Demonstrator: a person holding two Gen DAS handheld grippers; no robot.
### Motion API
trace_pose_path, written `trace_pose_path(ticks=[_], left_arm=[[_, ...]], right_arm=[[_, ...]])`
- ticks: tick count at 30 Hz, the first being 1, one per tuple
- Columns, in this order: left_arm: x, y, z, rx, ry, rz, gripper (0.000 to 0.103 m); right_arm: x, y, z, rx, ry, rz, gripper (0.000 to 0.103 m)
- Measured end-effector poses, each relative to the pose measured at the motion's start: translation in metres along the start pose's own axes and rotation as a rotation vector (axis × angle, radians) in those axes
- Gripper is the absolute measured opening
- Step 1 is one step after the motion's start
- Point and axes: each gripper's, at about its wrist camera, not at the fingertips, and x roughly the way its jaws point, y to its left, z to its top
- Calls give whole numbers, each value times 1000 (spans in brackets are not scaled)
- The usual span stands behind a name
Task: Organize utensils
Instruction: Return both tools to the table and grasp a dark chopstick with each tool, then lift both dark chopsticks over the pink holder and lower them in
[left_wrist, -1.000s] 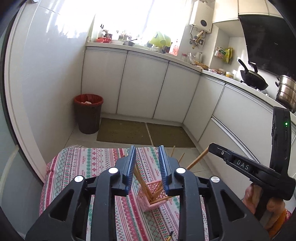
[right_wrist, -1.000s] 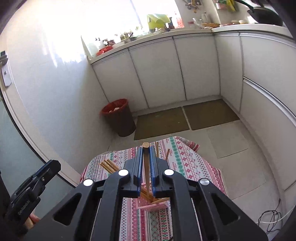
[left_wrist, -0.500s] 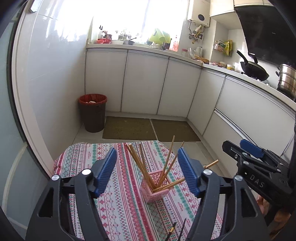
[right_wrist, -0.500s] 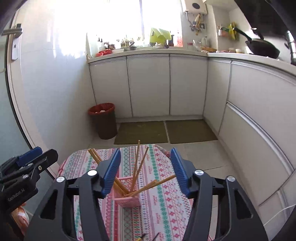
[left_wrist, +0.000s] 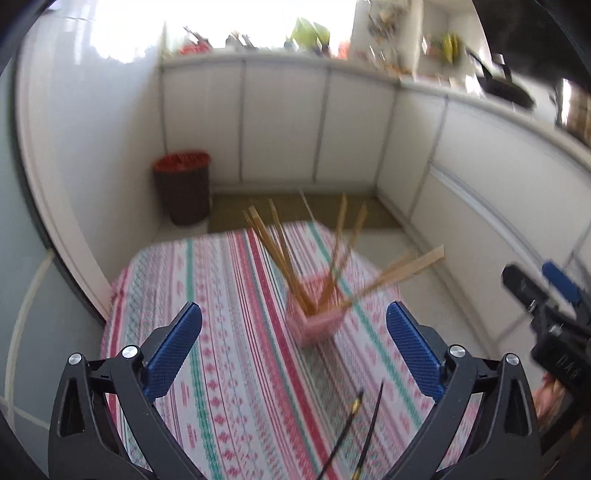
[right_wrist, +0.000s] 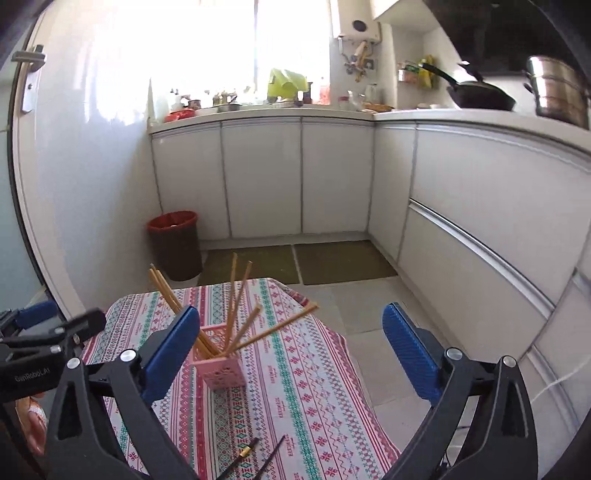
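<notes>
A pink slotted holder (right_wrist: 221, 371) stands on the table with the patterned cloth (right_wrist: 295, 398) and holds several wooden chopsticks (right_wrist: 231, 299) that lean outward. It also shows, blurred, in the left wrist view (left_wrist: 317, 325). Two black chopsticks (right_wrist: 258, 458) lie on the cloth near the front edge, also seen in the left wrist view (left_wrist: 364, 424). My left gripper (left_wrist: 293, 347) is open and empty above the cloth, short of the holder. My right gripper (right_wrist: 291, 350) is open and empty, right of the holder and above it.
A red-rimmed waste bin (right_wrist: 174, 243) stands on the floor by the left wall. White cabinets (right_wrist: 295, 177) run along the back and right. Two floor mats (right_wrist: 299, 262) lie beyond the table. The floor drops away past the table's right edge (right_wrist: 354, 373).
Both grippers have opened wide; the right one let go of a wooden chopstick, which now stands in the holder. Both have drawn back and up from the holder.
</notes>
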Motion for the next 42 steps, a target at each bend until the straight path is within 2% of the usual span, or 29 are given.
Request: trace_pose_path(ticks=[3,6,9,14,18,20,23,28,33,37,42], left_arm=[[43,-13,-22,76,231,-45,96],[90,-25,-48,71,435,-89,96],[125,-35,-69,55,549,-109,96],[164,-56,-90,79,635,-98,88],[183,-61,-94,72,660,-97,68],[189,-65,-93,64,673,-111,65],[199,-77,-93,89,675,-123,56],[219,-94,-103,156,708,-100,27],[224,-97,-105,179,672,-66,8],[214,-84,-106,169,634,-67,6],[171,-61,-100,145,549,-65,6]], right_arm=[[13,-17,-29,30,133,19,96],[30,-40,-62,107,282,8,96],[46,-56,-75,168,406,8,96],[54,-85,-86,284,455,-23,96],[65,-99,-96,332,541,-41,96],[67,-101,-99,350,569,-28,96],[70,-99,-99,342,567,-26,96],[70,-94,-97,302,554,-49,96],[76,-96,-97,327,571,-52,96],[88,-86,-102,330,607,-66,96],[112,-57,-113,298,674,-75,96]])
